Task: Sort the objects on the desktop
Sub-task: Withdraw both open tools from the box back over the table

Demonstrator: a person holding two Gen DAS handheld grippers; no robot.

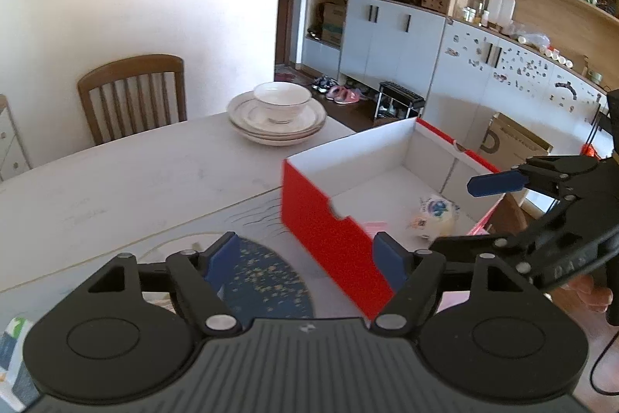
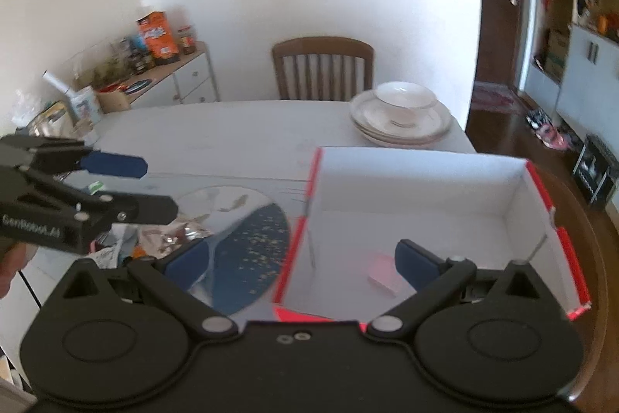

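A red box with a white inside point(image 1: 321, 219) stands open on the table; it also shows in the right wrist view point(image 2: 561, 246). In it lie a white round packet with blue print point(image 1: 435, 215) and a flat pink item point(image 2: 383, 273). My left gripper point(image 1: 309, 260) is open and empty, low over the box's near left corner. My right gripper point(image 2: 301, 262) is open and empty above the box's near edge; it also shows in the left wrist view point(image 1: 468, 211) over the box's right side. Left of the box, a pile of crumpled wrappers point(image 2: 170, 231) lies on a blue speckled mat point(image 2: 251, 254).
Stacked plates with a bowl point(image 1: 276, 113) stand at the table's far edge, before a wooden chair point(image 1: 133, 91). A side cabinet with jars and packets point(image 2: 154, 64) is at the far left. Shelves and cupboards point(image 1: 464, 37) line the right wall.
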